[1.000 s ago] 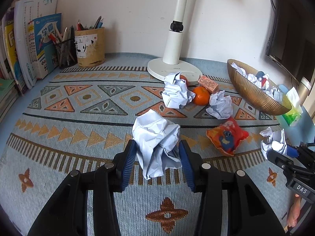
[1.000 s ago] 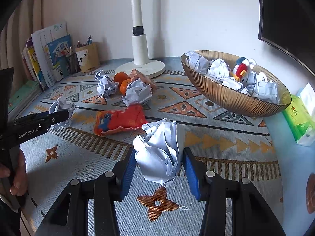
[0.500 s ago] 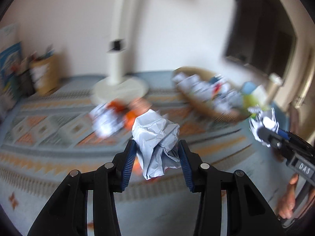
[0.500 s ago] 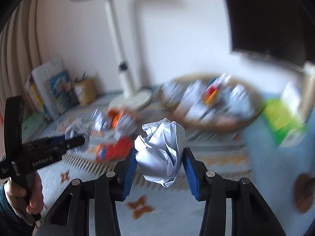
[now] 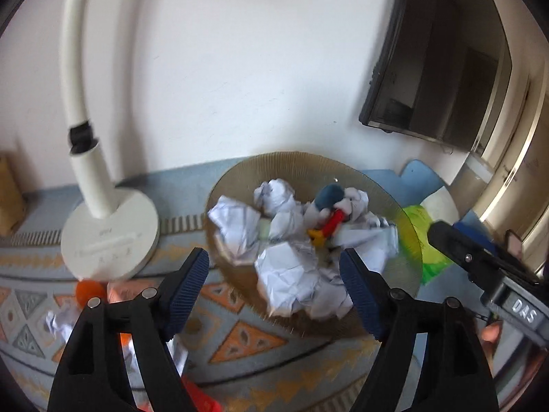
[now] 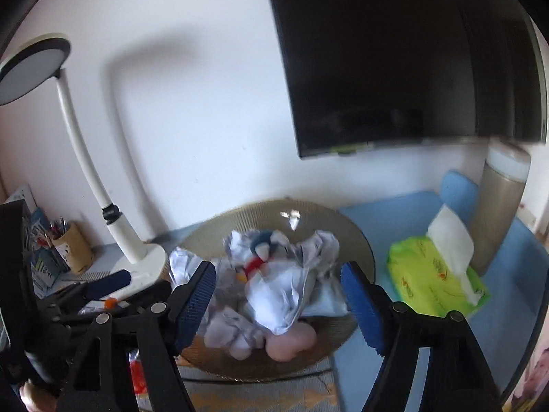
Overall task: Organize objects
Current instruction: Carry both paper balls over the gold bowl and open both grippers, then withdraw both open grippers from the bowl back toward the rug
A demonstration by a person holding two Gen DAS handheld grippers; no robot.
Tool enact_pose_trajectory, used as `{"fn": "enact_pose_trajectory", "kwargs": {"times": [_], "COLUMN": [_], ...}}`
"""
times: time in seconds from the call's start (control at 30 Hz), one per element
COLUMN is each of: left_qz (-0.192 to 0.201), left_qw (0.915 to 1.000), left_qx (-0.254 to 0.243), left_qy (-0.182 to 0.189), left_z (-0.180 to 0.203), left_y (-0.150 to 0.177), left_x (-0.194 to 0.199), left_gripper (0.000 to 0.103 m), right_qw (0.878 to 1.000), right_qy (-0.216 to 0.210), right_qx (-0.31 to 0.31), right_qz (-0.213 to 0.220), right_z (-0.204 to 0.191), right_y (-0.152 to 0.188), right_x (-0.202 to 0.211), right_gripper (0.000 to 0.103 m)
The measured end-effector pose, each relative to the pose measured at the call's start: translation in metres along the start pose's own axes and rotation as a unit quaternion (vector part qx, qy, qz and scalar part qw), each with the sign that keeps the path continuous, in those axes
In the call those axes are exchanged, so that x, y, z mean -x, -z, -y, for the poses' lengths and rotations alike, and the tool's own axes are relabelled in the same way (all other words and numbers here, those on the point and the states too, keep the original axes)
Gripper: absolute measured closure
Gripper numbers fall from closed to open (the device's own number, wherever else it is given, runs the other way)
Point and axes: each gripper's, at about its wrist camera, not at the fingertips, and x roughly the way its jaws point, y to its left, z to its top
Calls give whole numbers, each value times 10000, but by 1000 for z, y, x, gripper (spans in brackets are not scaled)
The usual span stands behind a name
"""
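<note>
Both grippers hang above the brown bowl [image 5: 240, 185], fingers spread wide with nothing between them. The left gripper [image 5: 274, 288] frames a crumpled paper ball [image 5: 288, 274] lying at the bowl's near edge; the right gripper [image 6: 278, 295] frames another paper ball [image 6: 278, 295] on the pile. A small toy [image 6: 264, 243] sits among the papers. The lamp base [image 5: 109, 237] stands just left of the bowl's rim, the green tissue pack [image 6: 435, 274] just right, on the patterned table [image 5: 240, 336]. An orange [image 5: 90, 292] lies near the lamp base.
</note>
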Motion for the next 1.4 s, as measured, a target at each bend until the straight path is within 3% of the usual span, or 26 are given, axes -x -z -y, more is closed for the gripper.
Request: {"fn": "enact_pose_trajectory", "kwargs": {"times": [0.13, 0.2, 0.33, 0.37, 0.43, 0.53, 0.7, 0.77, 0.9, 1.2, 1.4], "left_qz": [269, 348, 528, 569, 655, 532, 255, 274, 53, -13, -8], "left_qw": [9994, 9985, 9940, 9912, 9819, 9674, 9574, 9601, 9600, 9665, 9629], "left_qx": [114, 226, 646, 824, 1241, 1569, 1880, 1985, 2031, 1310, 1443], "left_qy": [-209, -364, -711, -865, -1270, -1916, -2179, -1948, -1927, -2206, -2281], "left_z": [-21, -35, -77, -91, -124, -163, -198, -202, -202, -175, -181], "left_y": [27, 45, 85, 95, 116, 143, 167, 167, 170, 169, 171], "left_x": [43, 69, 117, 127, 143, 146, 126, 124, 118, 113, 117], "left_gripper": [26, 26, 10, 1, 1, 1, 1, 1, 1, 1, 1], "right_qw": [9993, 9969, 9902, 9891, 9856, 9864, 9880, 9884, 9863, 9862, 9872], "right_qy": [-316, -707, -1209, -1251, -1314, -1086, -426, -380, -55, 88, 24], "right_qx": [1, -26, 148, 209, 416, 709, 1189, 1223, 1406, 1379, 1335], "right_qz": [-186, -358, -689, -749, -983, -1010, -894, -817, -867, -914, -874], "right_z": [-2, -10, -47, -55, -78, -103, -120, -122, -129, -127, -125], "right_y": [25, 41, 79, 88, 107, 132, 154, 155, 158, 158, 157], "right_x": [13, 19, 30, 30, 21, 7, -5, -5, -11, -14, -12], "right_gripper": [29, 28, 19, 17, 17, 17, 17, 15, 11, 11, 11]}}
